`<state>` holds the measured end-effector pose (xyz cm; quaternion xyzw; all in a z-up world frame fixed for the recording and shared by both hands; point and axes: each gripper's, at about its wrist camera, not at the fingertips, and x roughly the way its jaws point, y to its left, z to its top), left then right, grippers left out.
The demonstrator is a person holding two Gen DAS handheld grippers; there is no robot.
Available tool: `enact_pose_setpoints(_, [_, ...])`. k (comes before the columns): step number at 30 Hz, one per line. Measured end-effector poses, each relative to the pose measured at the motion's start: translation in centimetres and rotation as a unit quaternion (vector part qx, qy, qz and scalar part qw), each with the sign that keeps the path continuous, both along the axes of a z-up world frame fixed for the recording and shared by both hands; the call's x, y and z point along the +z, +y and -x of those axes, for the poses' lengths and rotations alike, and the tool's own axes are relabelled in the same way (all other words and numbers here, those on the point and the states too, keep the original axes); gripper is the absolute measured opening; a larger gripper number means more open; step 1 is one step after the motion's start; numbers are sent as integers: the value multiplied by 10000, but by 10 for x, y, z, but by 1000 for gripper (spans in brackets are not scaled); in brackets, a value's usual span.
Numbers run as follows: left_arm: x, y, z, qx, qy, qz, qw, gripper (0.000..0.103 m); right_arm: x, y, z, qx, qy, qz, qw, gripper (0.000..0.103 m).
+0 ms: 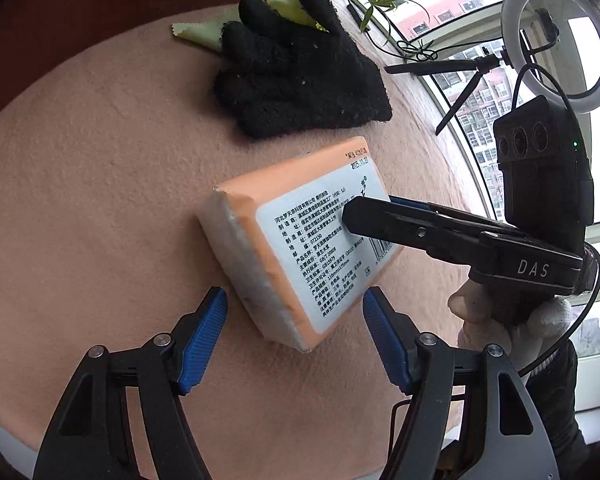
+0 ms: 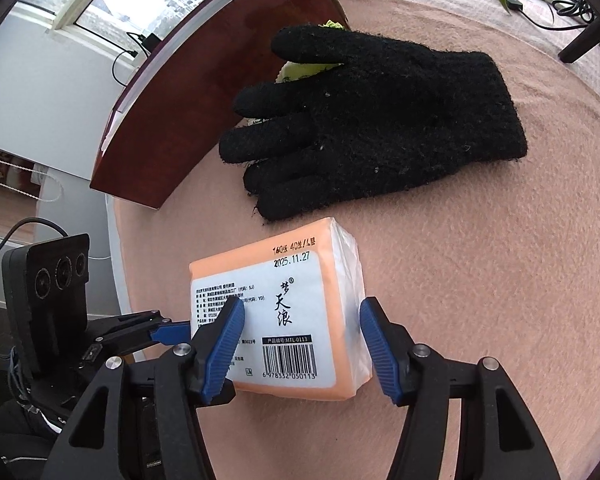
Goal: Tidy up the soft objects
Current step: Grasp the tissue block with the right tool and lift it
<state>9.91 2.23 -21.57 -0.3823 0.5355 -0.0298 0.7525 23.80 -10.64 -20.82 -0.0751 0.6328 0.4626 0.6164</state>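
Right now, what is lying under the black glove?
A yellow-green cloth with a zigzag edge lies under the black glove, on the pink table cover. One corner sticks out beyond the glove's fingers. The glove covers the rest, so its full shape cannot be seen.

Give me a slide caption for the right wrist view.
Right gripper open astride the orange tissue pack on the pink cloth, black glove lying beyond it.

Left claw (image 1: 295,308) spread wide, blue pads either side of tissue pack's near corner, not touching. Tissue pack (image 1: 300,240), orange wrap, white label up, tilted on pink desk (image 1: 100,200). Right claw (image 1: 370,212) straddles pack's far end. Black glove (image 1: 300,68) beyond, lying over green cloth (image 1: 198,34). Ring light (image 1: 558,40) at window.
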Motion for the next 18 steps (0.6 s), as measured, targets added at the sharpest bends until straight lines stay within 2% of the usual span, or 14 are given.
enact_pose_setpoints(3, [1,-1,-1,-1,22,-87,10000,69,0,-1,3,-44,-22,-20,10000,56])
enact_pose_setpoints(7, [-3,0,-4,23,51,72,10000,67,-3,3,8,-27,45,-46,10000,56])
enact_pose_setpoints(18, [8,-10,-3,-129,-11,-318,9994,65,5,-1,18,-232,-4,-82,9997,53])
